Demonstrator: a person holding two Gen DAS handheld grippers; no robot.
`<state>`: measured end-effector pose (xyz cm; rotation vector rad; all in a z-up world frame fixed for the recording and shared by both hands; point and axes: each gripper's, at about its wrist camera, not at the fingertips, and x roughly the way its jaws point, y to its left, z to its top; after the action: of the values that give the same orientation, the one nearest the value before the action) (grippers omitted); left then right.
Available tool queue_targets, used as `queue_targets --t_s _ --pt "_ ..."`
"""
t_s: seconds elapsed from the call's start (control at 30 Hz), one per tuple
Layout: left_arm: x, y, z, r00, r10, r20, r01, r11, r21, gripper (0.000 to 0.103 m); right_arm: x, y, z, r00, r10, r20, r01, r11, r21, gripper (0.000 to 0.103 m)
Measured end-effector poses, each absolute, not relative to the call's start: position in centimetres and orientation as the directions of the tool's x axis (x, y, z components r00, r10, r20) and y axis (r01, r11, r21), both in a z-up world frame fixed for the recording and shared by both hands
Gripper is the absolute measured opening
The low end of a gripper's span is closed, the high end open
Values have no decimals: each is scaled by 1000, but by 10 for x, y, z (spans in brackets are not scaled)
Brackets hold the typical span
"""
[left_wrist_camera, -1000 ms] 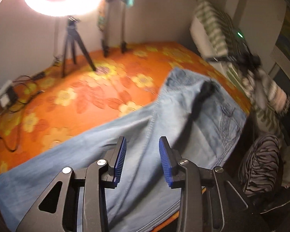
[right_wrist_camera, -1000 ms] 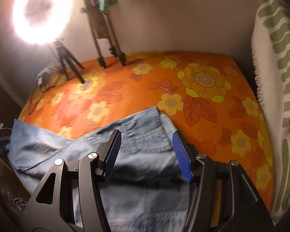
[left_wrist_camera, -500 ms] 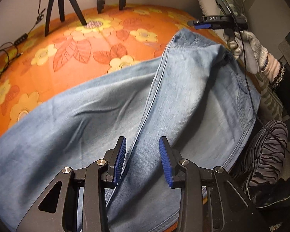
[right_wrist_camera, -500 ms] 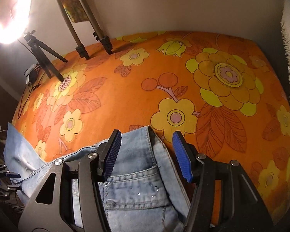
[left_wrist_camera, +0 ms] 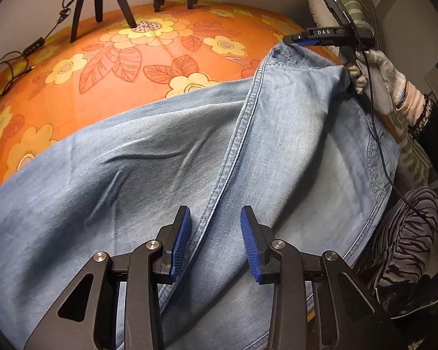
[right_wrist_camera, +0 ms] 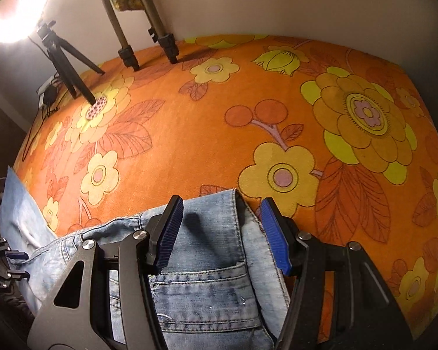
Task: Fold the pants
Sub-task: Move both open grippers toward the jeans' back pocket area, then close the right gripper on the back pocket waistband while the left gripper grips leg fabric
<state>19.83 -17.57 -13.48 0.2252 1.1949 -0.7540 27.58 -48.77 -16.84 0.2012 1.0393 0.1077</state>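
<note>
Light blue jeans (left_wrist_camera: 160,160) lie spread across the orange flowered bedspread (left_wrist_camera: 102,67). My left gripper (left_wrist_camera: 214,213) hovers close over the long leg seam (left_wrist_camera: 233,145). Its jaws are opening, the seam runs below the gap, and the blue pads press on nothing. My right gripper (right_wrist_camera: 221,204) stands open over the waistband corner (right_wrist_camera: 213,221) above a back pocket (right_wrist_camera: 201,291), with the denim under the gap and free of the pads. In the left wrist view, the right gripper (left_wrist_camera: 300,39) shows in a gloved hand (left_wrist_camera: 373,75) at the jeans' far corner.
Tripod legs (right_wrist_camera: 73,73) and stand feet (right_wrist_camera: 166,46) rest on the bedspread (right_wrist_camera: 277,116) near the wall, under a ring light (right_wrist_camera: 8,5). Cables (left_wrist_camera: 8,67) trail at the left. A green striped pillow (left_wrist_camera: 350,0) and zebra-patterned cloth (left_wrist_camera: 408,233) lie on the right.
Both grippers have sunk toward the jeans. The right one has travelled out to the waistband's far corner; the left one now hangs low over the leg seam.
</note>
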Motion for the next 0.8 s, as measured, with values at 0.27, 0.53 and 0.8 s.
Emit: queue_targets --t_s 0.27,0.53,0.8 --pt "199 -176 -136 163 -417 -894 636 737 -228 39 267 -480 -169 510 217 -832 -51 974 222 8" --pt "200 -176 -138 158 -441 -884 627 736 -255 39 239 -470 -128 611 201 -765 -84 978 190 3" --pt "195 -183 -139 172 -431 -886 661 717 -221 39 165 -473 -49 746 186 -639 -100 981 169 3"
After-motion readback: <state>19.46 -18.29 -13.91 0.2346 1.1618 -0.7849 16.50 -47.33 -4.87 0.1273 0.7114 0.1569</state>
